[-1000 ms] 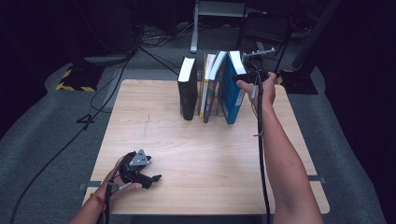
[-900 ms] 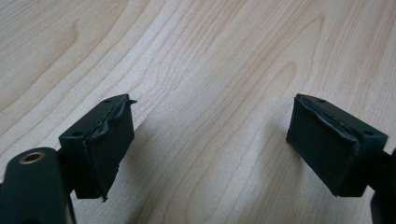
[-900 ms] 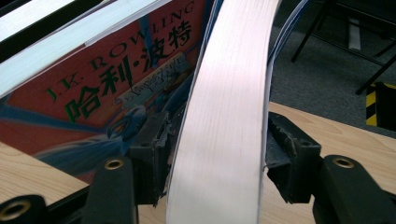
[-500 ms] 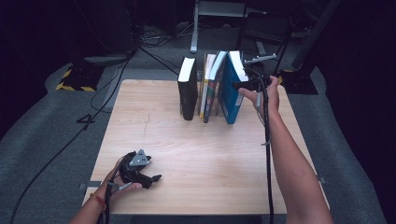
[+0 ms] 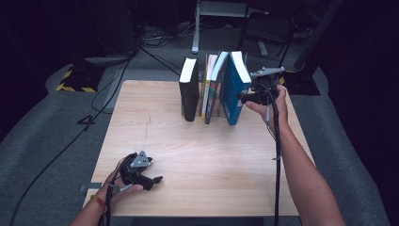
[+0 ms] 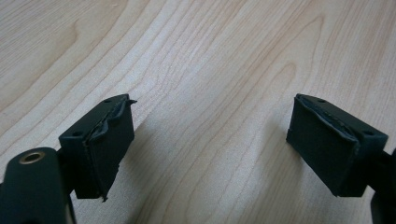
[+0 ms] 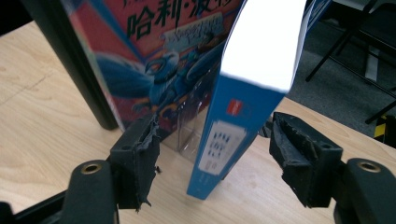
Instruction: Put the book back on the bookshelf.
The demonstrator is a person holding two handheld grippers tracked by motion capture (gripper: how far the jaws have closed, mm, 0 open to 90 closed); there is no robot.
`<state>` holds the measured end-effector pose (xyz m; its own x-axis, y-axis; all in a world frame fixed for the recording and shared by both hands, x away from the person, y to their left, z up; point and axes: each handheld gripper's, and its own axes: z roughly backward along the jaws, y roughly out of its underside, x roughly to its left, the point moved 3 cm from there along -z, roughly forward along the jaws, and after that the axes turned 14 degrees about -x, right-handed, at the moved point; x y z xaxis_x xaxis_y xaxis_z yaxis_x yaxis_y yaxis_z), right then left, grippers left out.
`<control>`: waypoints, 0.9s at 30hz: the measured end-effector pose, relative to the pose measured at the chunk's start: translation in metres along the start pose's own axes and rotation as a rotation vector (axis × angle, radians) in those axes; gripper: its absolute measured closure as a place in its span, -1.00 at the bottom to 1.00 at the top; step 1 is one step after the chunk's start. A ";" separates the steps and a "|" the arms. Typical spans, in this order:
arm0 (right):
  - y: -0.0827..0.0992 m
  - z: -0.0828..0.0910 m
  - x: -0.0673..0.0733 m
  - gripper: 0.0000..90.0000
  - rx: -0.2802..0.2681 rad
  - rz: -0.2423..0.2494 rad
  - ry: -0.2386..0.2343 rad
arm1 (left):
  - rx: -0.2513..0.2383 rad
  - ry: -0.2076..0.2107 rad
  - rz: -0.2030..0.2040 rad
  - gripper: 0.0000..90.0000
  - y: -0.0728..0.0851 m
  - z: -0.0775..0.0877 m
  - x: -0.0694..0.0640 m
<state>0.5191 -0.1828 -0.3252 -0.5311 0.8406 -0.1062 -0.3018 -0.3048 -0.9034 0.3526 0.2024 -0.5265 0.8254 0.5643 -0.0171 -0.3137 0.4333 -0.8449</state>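
- High view: wooden table point(image 5: 202, 155) is lying under dark surroundings. A row of books is standing upright at its far edge, right of centre: black book point(image 5: 189, 92) at the left, thin volumes point(image 5: 210, 89) in the middle, blue book point(image 5: 234, 89) at the right, leaning leftward at the top. The thin volumes' titles are proving too small to read. Right gripper point(image 5: 245, 98) is hovering just right of the blue book, its jaw tips merging with the dark cover, so contact is hard to judge here. Left gripper point(image 5: 153, 180) is resting at the near left corner, held in a hand point(image 5: 123, 181) cut off by the bottom edge.
- Left gripper view: jaws are standing spread wide over bare table point(image 6: 210, 70), with nothing between them.
- Right gripper view: right gripper point(image 7: 212, 161) is straddling the blue book point(image 7: 224, 149), spine facing the camera; its jaws have just been opening, pads standing clear on both sides. The book's top is running out of frame. Illustrated cover point(image 7: 159, 70) behind is partly hidden, and a clear stand point(image 7: 189, 140) is barely showing.
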 end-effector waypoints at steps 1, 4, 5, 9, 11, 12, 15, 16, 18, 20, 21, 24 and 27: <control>0.000 0.000 0.000 -0.25 0.000 0.000 0.000 | 0.000 0.000 0.000 -0.68 0.000 0.000 0.000; 0.007 0.005 0.000 -0.26 0.000 0.012 -0.006 | 0.000 0.000 0.000 -0.68 0.000 0.000 0.000; 0.011 0.007 0.000 -0.26 -0.001 0.017 -0.007 | 0.000 0.000 0.000 -0.68 0.000 0.000 0.000; 0.021 0.015 0.000 -0.27 -0.002 0.031 -0.018 | 0.000 0.000 0.000 -0.68 0.000 0.000 0.000; 0.027 0.018 0.000 -0.27 -0.003 0.045 -0.017 | 0.000 0.000 0.000 -0.68 0.000 0.000 0.000; 0.029 0.020 0.001 -0.27 -0.003 0.051 -0.020 | 0.000 0.000 0.000 -0.68 0.000 0.000 0.000; 0.037 0.025 0.002 -0.28 -0.005 0.070 -0.023 | 0.000 0.000 0.000 -0.68 0.000 0.000 0.000; 0.040 0.027 0.002 -0.28 -0.007 0.074 -0.022 | 0.000 0.000 0.000 -0.68 0.000 0.000 0.000; 0.046 0.030 0.002 -0.29 -0.007 0.079 -0.029 | 0.000 -0.001 0.000 -0.68 0.000 0.000 0.000; 0.053 0.033 0.002 -0.29 -0.012 0.093 -0.032 | 0.000 -0.001 0.000 -0.68 0.000 0.000 0.000; 0.053 0.033 0.002 -0.29 -0.012 0.093 -0.032 | 0.000 -0.001 0.000 -0.68 0.000 0.000 0.000; 0.066 0.038 0.002 -0.31 -0.003 0.104 -0.034 | 0.001 -0.002 0.001 -0.68 0.000 0.000 0.000; 0.077 0.042 0.001 -0.31 -0.016 0.119 -0.034 | 0.000 -0.002 0.001 -0.68 0.000 0.000 0.000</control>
<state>0.4615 -0.2240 -0.3771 -0.5887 0.7834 -0.1993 -0.2228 -0.3943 -0.8916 0.3524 0.2023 -0.5265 0.8241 0.5661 -0.0173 -0.3151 0.4328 -0.8447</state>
